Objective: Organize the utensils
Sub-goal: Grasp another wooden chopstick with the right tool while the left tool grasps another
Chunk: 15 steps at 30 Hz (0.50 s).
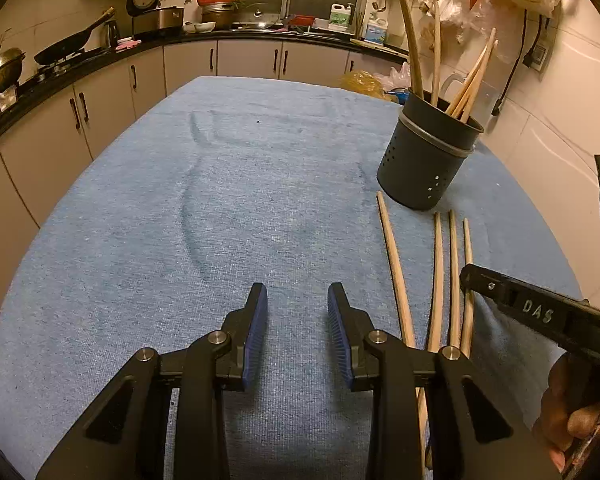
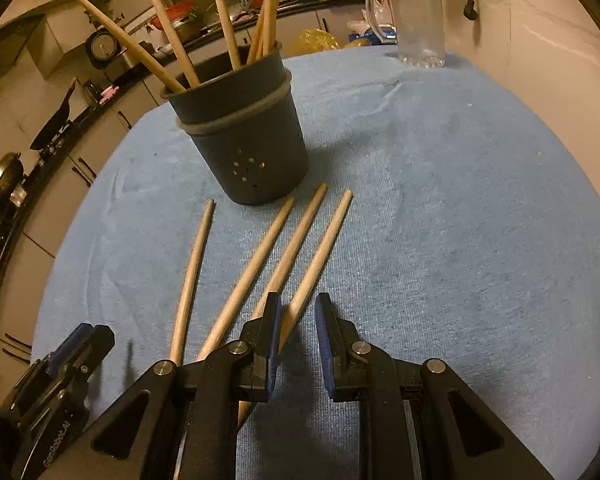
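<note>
A dark grey utensil holder [image 1: 428, 156] [image 2: 246, 144] stands on the blue cloth and holds several wooden chopsticks. Several more wooden chopsticks [image 1: 440, 276] [image 2: 256, 264] lie on the cloth in front of it. My left gripper [image 1: 297, 308] is open and empty, left of the loose chopsticks. My right gripper [image 2: 298, 316] is open, low over the near ends of the chopsticks; the rightmost chopstick [image 2: 320, 256] runs between its fingers. The right gripper's body shows at the right of the left wrist view [image 1: 540, 312].
The blue cloth [image 1: 220, 200] covers the table. A clear glass mug [image 2: 414, 20] stands at the far right of the table. Kitchen counters with pans, a rice cooker and a sink run along the back and left. A tiled wall is on the right.
</note>
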{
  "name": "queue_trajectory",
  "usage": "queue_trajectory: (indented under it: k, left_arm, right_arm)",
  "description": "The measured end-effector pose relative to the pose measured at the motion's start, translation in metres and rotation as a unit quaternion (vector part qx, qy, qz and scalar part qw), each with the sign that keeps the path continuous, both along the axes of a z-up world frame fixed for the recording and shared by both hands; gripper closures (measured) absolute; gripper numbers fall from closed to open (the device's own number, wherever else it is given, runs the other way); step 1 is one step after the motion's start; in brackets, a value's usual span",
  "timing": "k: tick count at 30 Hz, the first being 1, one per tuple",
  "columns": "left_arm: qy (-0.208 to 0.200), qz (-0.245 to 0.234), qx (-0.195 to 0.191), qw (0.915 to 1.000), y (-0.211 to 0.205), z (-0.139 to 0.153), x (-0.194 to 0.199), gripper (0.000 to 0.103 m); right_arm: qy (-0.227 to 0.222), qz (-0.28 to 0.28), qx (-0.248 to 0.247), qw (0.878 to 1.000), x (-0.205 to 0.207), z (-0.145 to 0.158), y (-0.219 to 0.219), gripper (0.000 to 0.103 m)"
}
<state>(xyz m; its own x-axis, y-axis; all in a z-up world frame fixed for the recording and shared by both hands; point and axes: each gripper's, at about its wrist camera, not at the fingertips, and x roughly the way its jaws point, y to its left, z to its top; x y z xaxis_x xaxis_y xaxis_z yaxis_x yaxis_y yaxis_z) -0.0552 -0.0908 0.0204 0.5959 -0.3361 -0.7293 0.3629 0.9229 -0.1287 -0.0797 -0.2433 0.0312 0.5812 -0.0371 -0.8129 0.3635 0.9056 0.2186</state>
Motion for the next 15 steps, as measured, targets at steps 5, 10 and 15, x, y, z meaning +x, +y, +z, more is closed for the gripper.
queue_trajectory:
  k: [5,10,15]
  left_arm:
    - [0.006,-0.013,0.005,0.9999,-0.003,0.004,-0.002,0.073]
    - [0.036,-0.065,-0.005,0.9972,-0.015,0.016,-0.004,0.073]
    - [0.097,-0.126,-0.013,0.9872,-0.046,0.018,0.008,0.073]
  right_arm:
    - [0.019,0.026,-0.038,0.999,0.003,0.002,-0.003,0.090]
    - [0.033,0.030,-0.041,0.998,-0.015,0.005,-0.034,0.093]
    - [0.038,0.022,-0.020,0.999,-0.042,0.005,-0.065,0.093]
